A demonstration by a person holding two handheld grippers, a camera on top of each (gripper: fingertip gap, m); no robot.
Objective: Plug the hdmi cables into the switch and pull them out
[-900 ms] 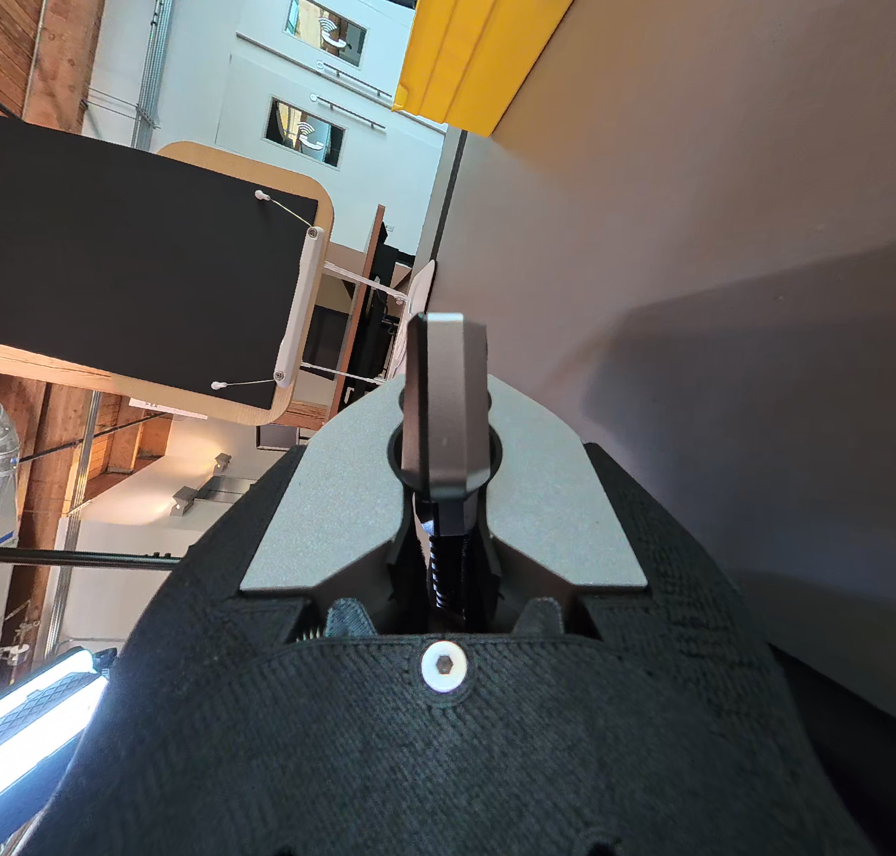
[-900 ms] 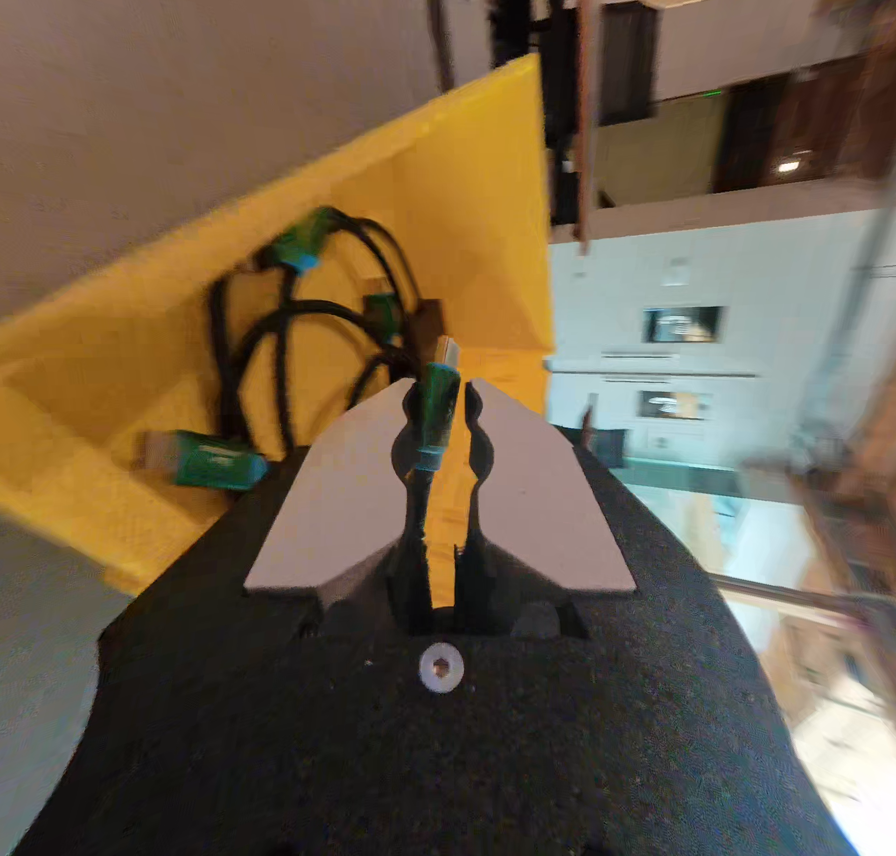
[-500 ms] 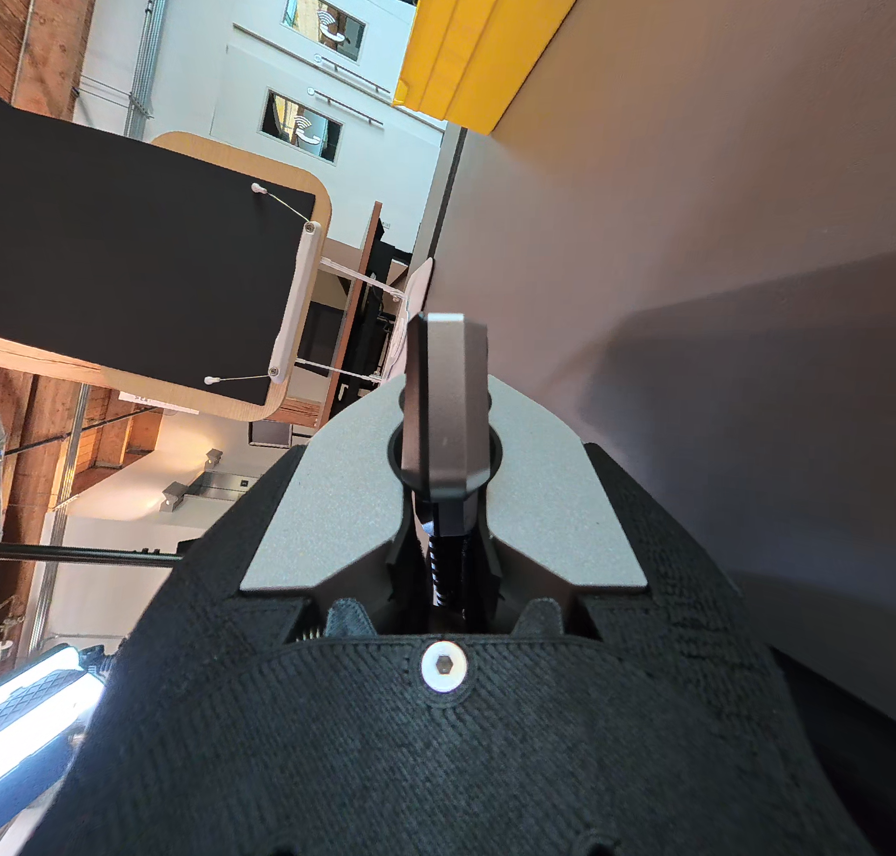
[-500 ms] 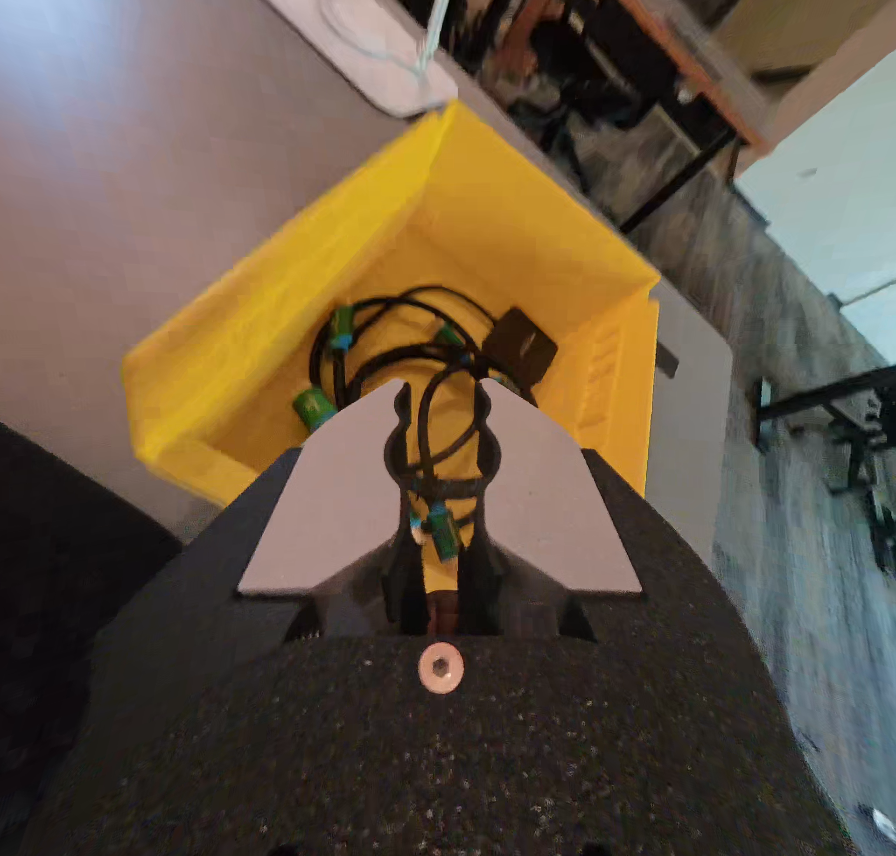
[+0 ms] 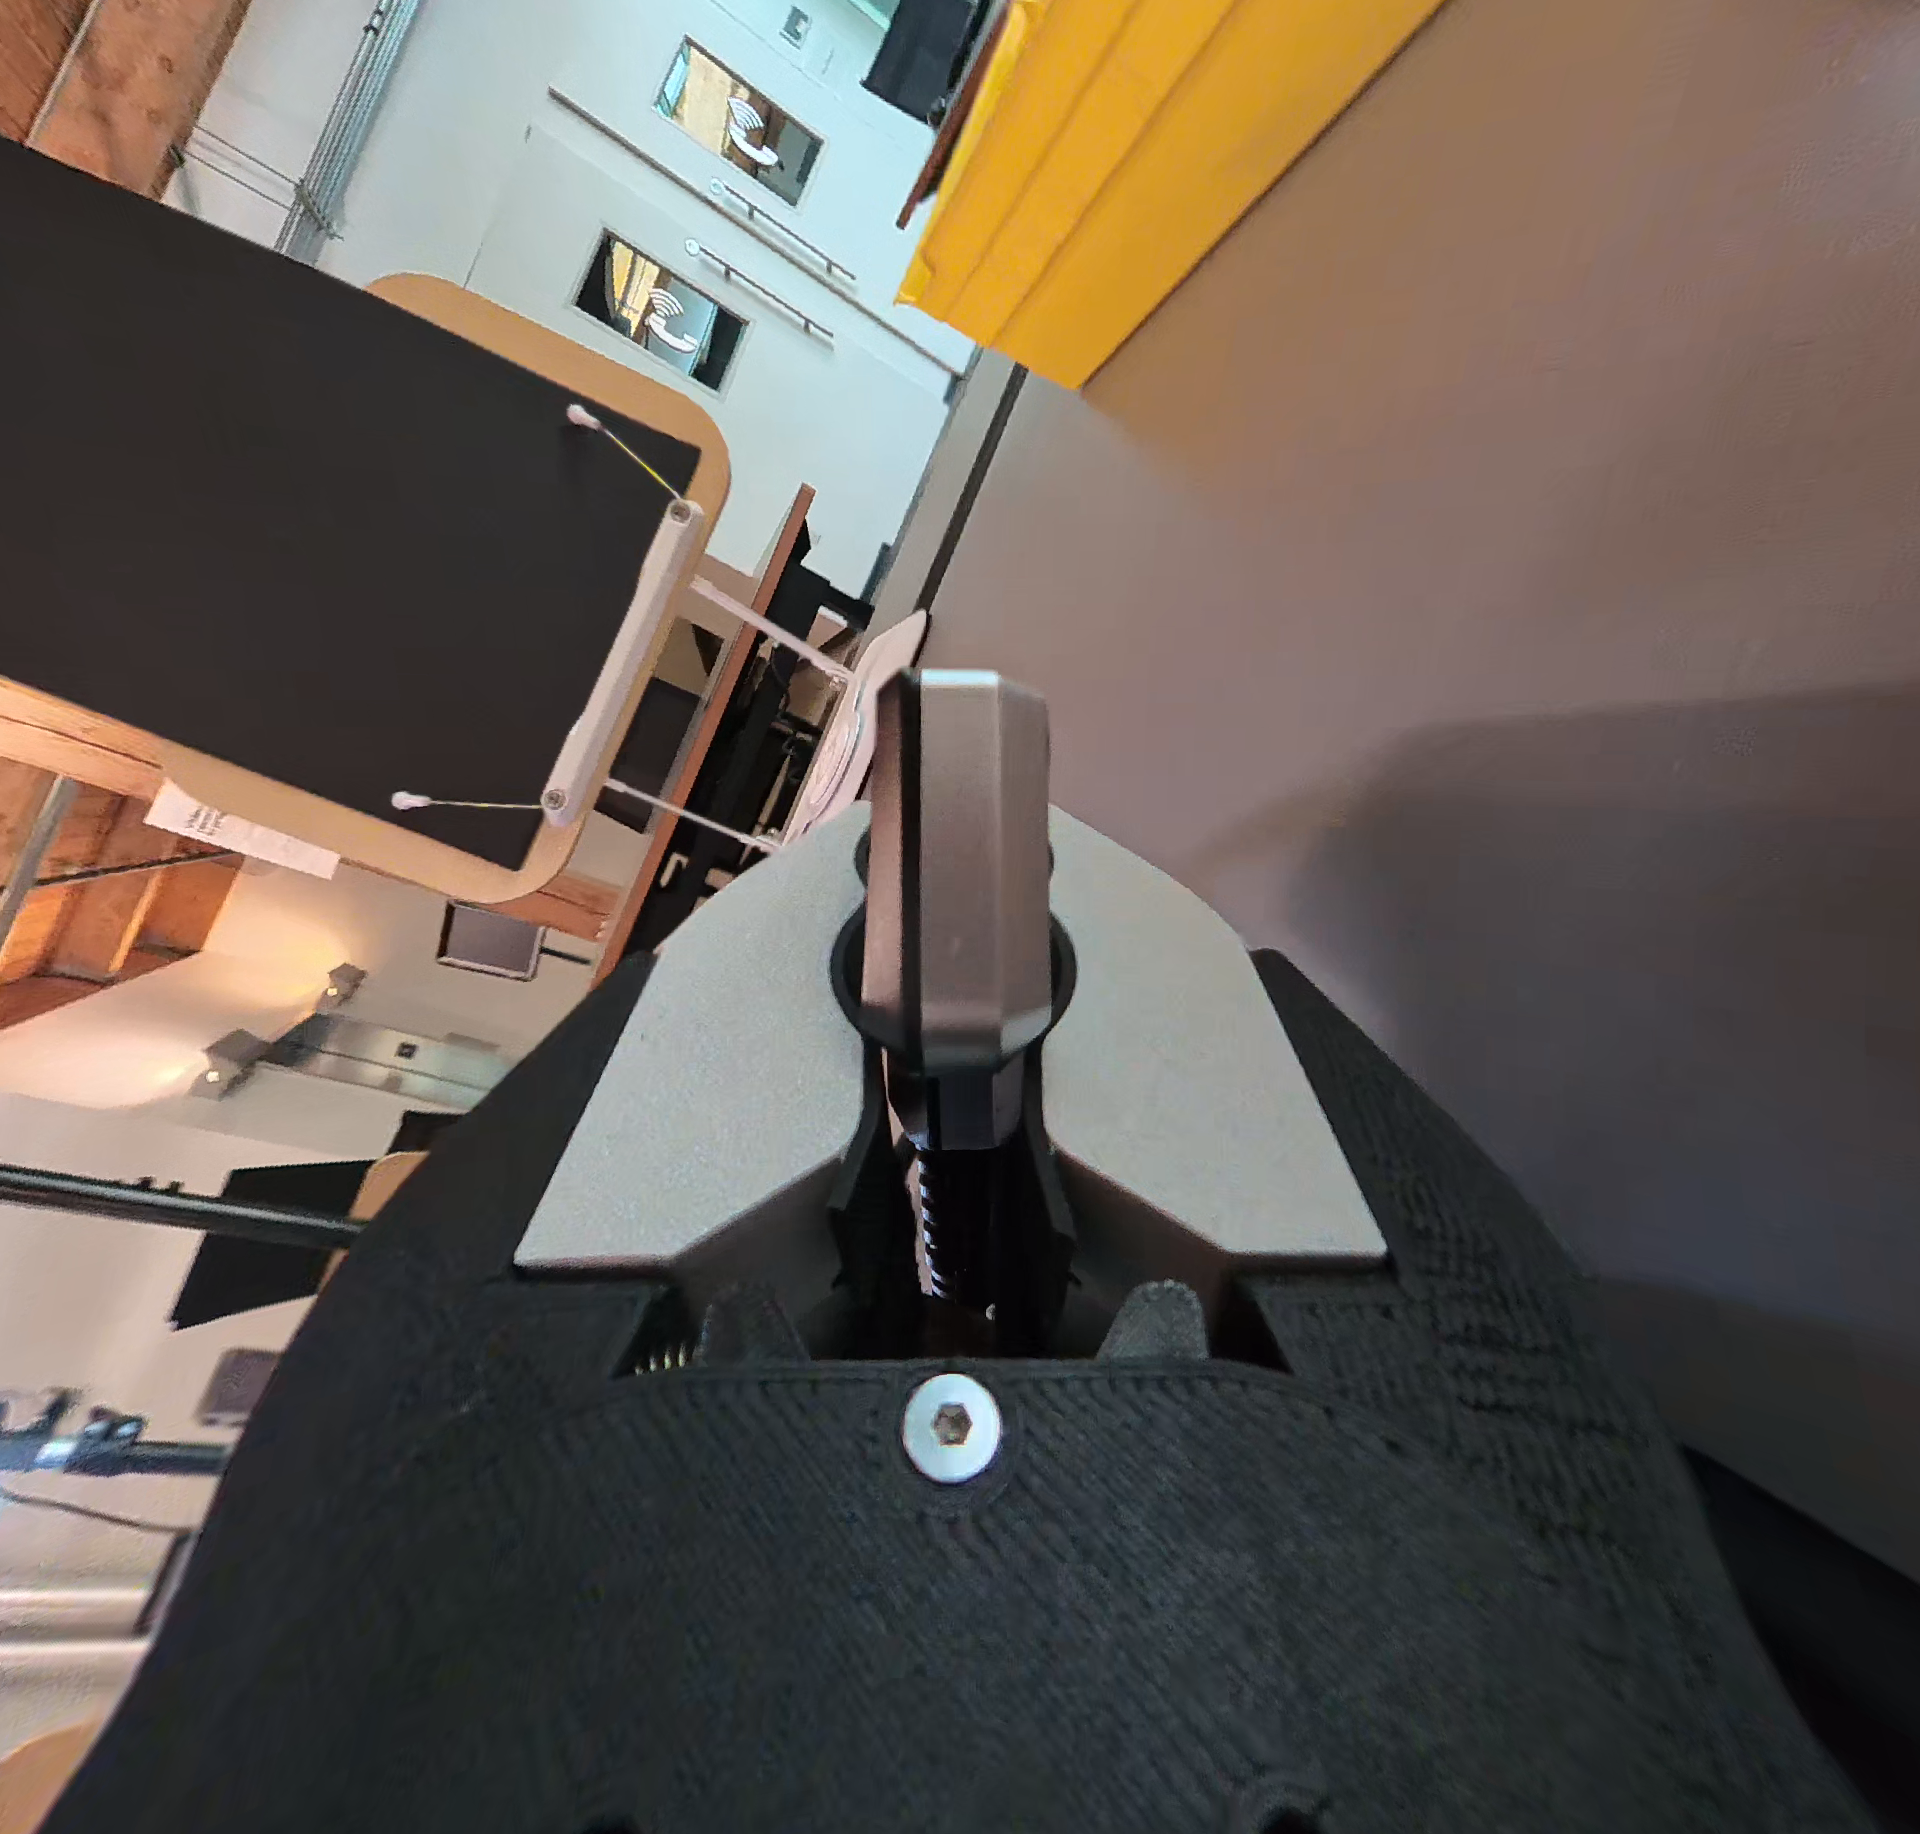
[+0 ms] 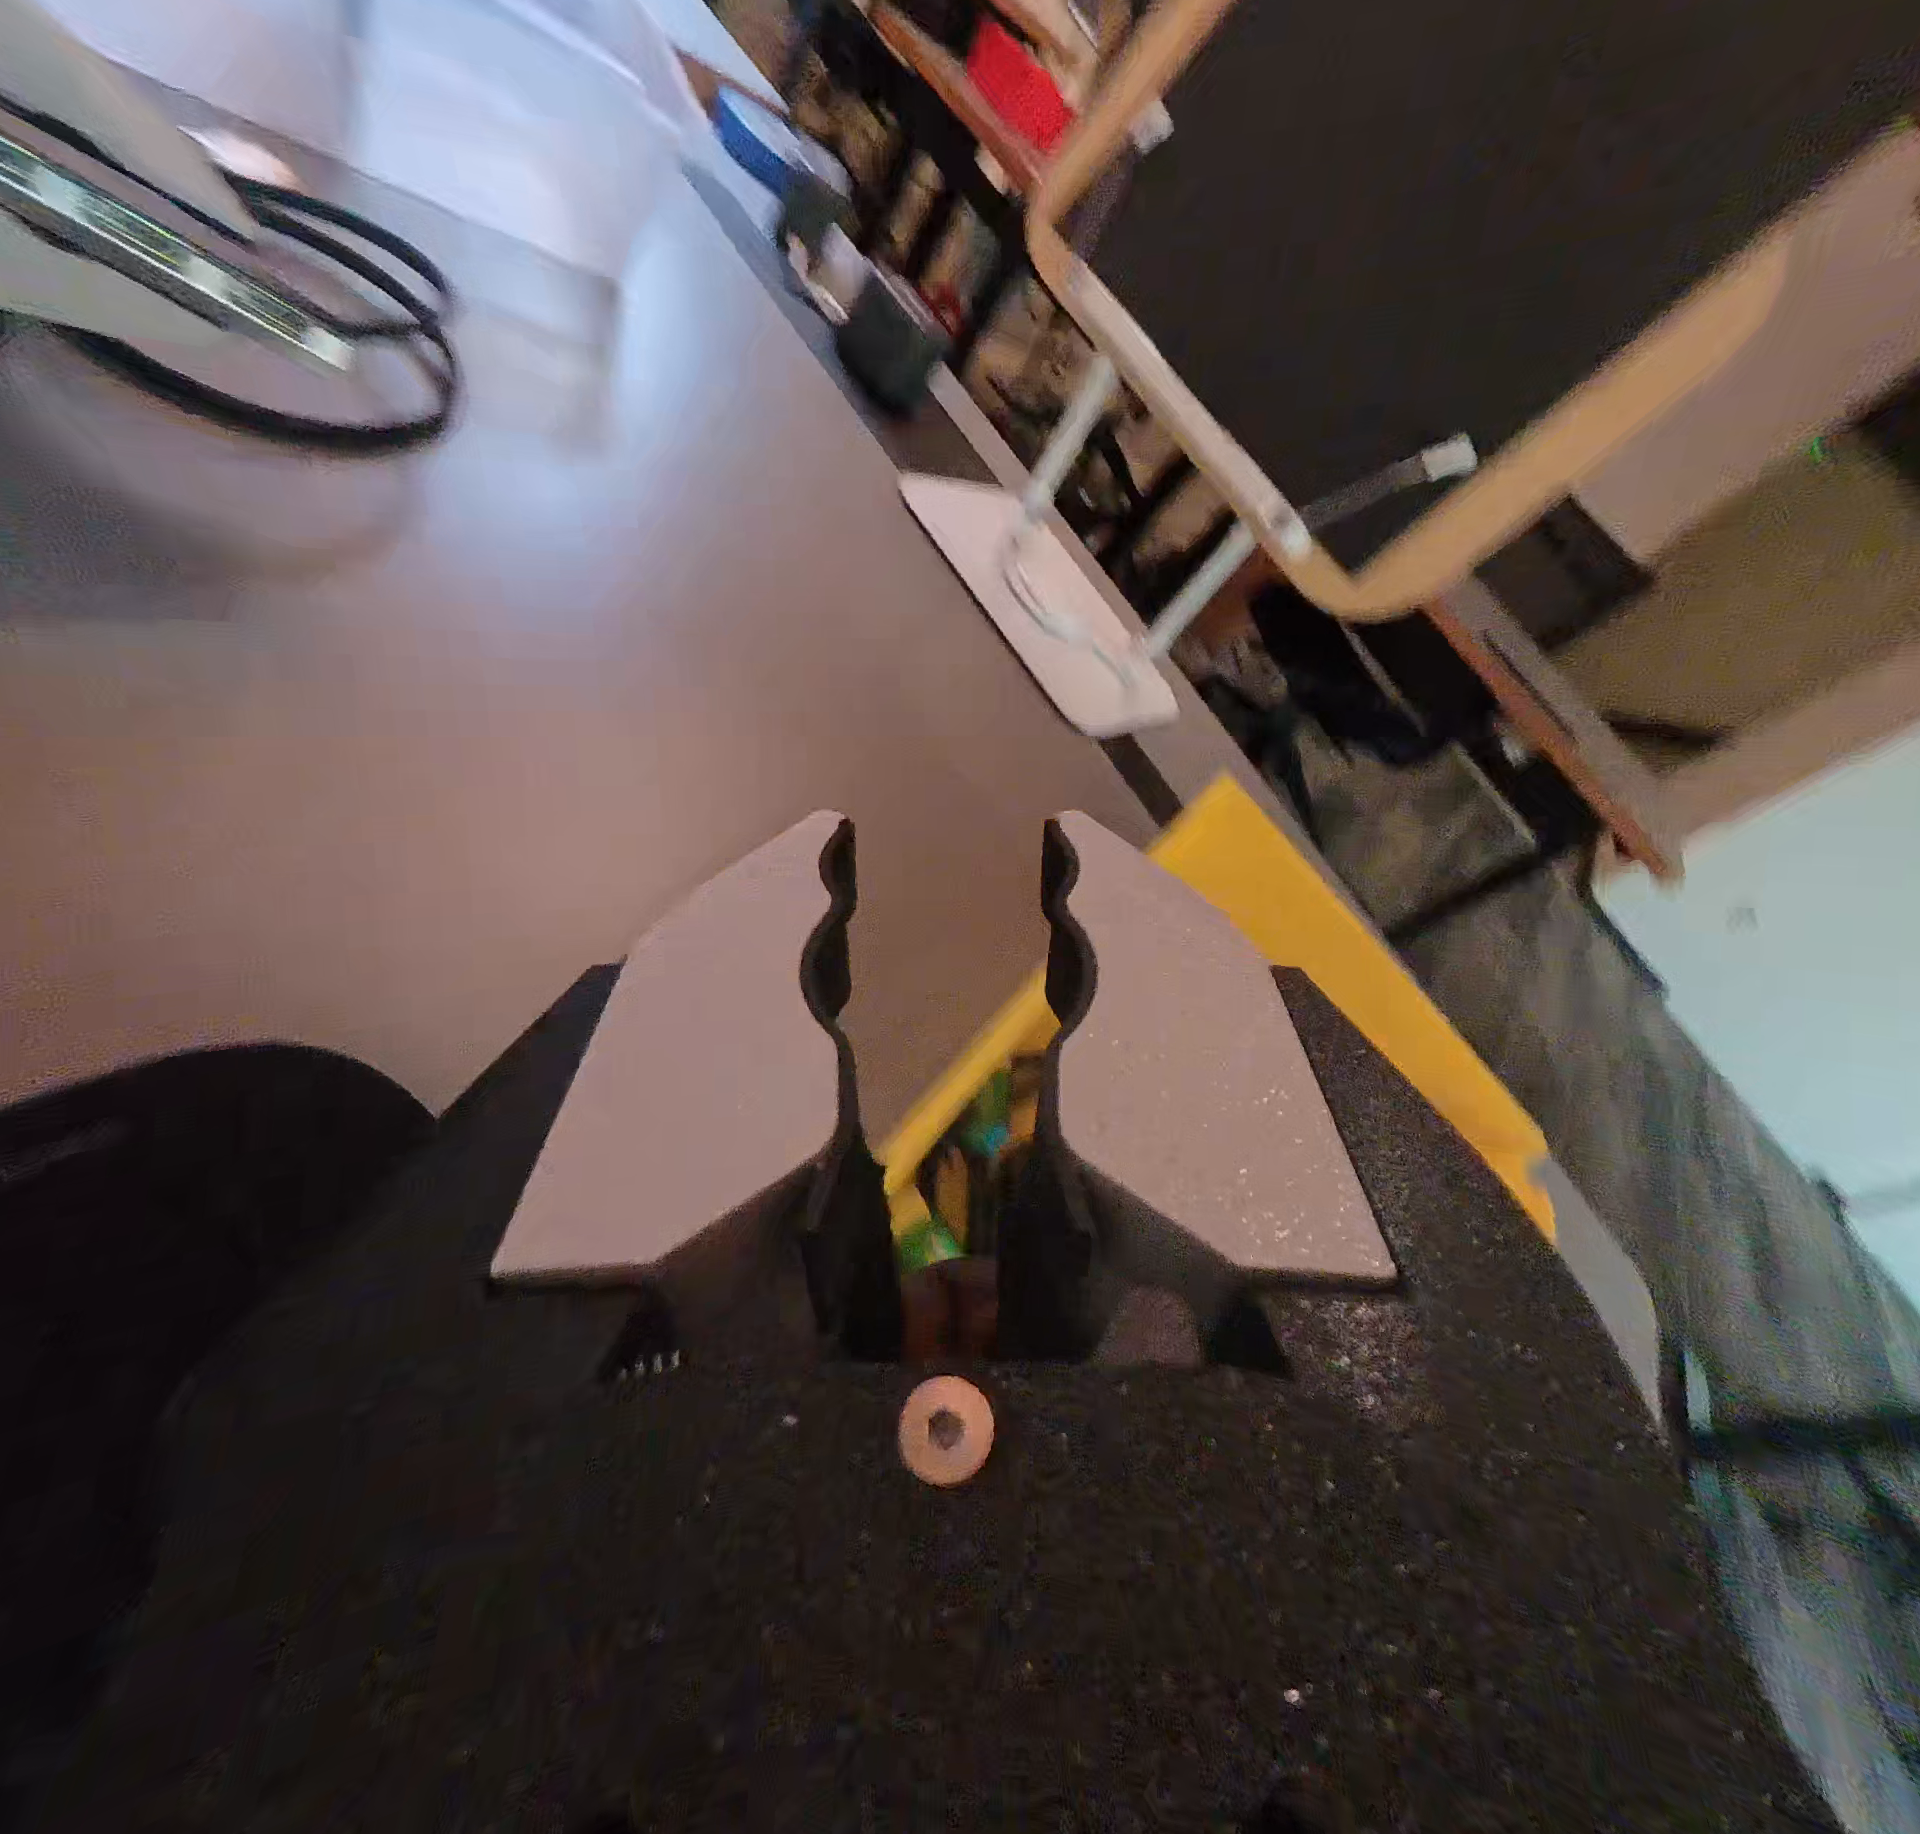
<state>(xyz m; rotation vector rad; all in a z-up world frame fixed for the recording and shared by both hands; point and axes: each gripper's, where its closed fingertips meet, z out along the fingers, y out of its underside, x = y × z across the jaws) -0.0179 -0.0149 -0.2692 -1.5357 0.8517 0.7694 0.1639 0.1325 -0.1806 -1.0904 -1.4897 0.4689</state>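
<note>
My left gripper (image 5: pixel 961 818) is shut on the grey metal HDMI switch (image 5: pixel 951 911), held edge-on above the brown table (image 5: pixel 1507 537). A black braided cable (image 5: pixel 935 1223) runs back from the switch between the fingers. My right gripper (image 6: pixel 945 849) is open and empty, over the near edge of the yellow bin (image 6: pixel 1299 911). Green-ended HDMI cables (image 6: pixel 982 1109) lie in the bin and show only through the gap between the fingers. The bin's outer wall also shows in the left wrist view (image 5: pixel 1143 122), far off.
A white stand base (image 6: pixel 1039 600) sits at the table's edge beyond the bin. A black cable loop (image 6: pixel 395 402) and a silver device (image 6: pixel 156 257) lie at the far left, blurred. A black board with a wooden rim (image 5: pixel 312 558) hangs beside the table.
My right gripper let go of the green HDMI plug, which dropped into the yellow bin, then opened wider and swung away towards the table. My left gripper kept hold of the switch and barely moved.
</note>
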